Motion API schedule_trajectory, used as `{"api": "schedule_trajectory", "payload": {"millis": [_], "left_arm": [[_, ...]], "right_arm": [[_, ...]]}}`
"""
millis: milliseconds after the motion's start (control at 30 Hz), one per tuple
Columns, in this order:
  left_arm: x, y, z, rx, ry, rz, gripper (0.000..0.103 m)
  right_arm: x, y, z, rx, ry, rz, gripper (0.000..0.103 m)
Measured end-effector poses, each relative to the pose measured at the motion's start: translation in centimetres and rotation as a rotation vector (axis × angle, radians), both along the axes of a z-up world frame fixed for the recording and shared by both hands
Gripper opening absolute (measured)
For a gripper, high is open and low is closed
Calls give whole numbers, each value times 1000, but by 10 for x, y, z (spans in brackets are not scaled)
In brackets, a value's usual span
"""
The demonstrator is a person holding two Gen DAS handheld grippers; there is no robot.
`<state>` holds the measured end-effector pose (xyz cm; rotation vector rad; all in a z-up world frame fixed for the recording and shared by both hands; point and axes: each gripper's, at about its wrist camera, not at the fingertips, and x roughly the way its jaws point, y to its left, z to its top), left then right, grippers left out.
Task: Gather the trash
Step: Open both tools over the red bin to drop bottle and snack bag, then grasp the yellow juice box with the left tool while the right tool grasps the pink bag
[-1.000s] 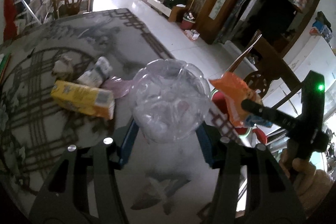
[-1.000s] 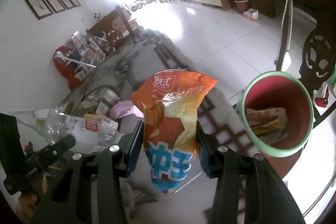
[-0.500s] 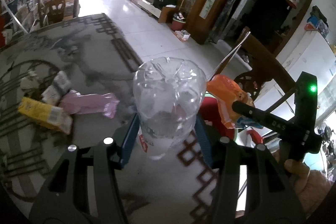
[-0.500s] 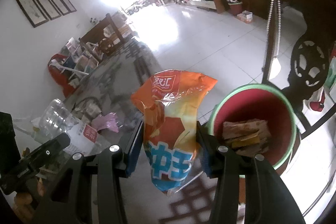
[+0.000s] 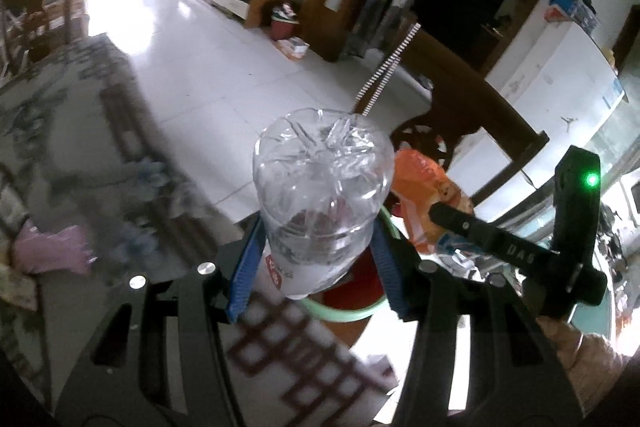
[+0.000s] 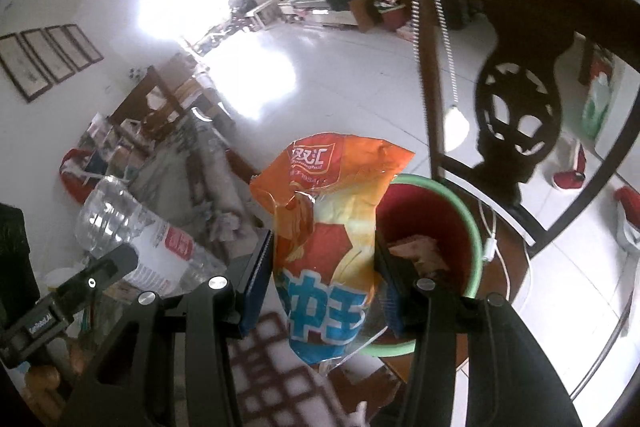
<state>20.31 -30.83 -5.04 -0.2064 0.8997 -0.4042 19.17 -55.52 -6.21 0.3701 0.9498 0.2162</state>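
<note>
A clear plastic bottle point(image 5: 320, 195) with a white label sticks up between the blue pads of my left gripper point(image 5: 314, 267), which is shut on it. An orange and blue snack bag point(image 6: 332, 227) is clamped in my right gripper point(image 6: 324, 279). Both hang past the table's edge. A red bin with a green rim point(image 6: 472, 235) stands on the floor just behind and below the bag, with cardboard scraps inside. In the left wrist view the snack bag point(image 5: 420, 187) shows to the right of the bottle, and the bin's rim point(image 5: 344, 313) shows below it.
A dark wooden chair point(image 6: 516, 115) stands close behind the bin. The patterned table top point(image 5: 300, 355) ends under my grippers. A pink wrapper point(image 5: 52, 247) lies on the table at the left. White tiled floor stretches beyond.
Both grippers have carried the bottle and the bag sideways off the table to the bin. The yellow box and other table trash have slid out of the left wrist view.
</note>
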Motion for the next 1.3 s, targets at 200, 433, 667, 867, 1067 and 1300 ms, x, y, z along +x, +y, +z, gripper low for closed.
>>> {"api": "schedule_trajectory", "payload": {"millis": [200,433,667,867,1067,1300], "left_arm": [[22,-39,-12,-11,30,-54,51],[27,-42,-10,6,6,-30,79],[16,-11,-3,36,-22,46,79],[-3,37,1,30,-39,140,83],[-30,134,-13,33,3,475,91],[-66,287,-47,-99,150,994,91]], "right_arm": [[3,-28,-18,-3,48,-36,47],[8,-36,-32,21,87,-22,75],[10,-20,-34,32,107,-4,75],[11,19,-30,18,107,63,75],[3,69,-27,-8,104,129,75],[-12,129,-28,-25,115,183,75]]}}
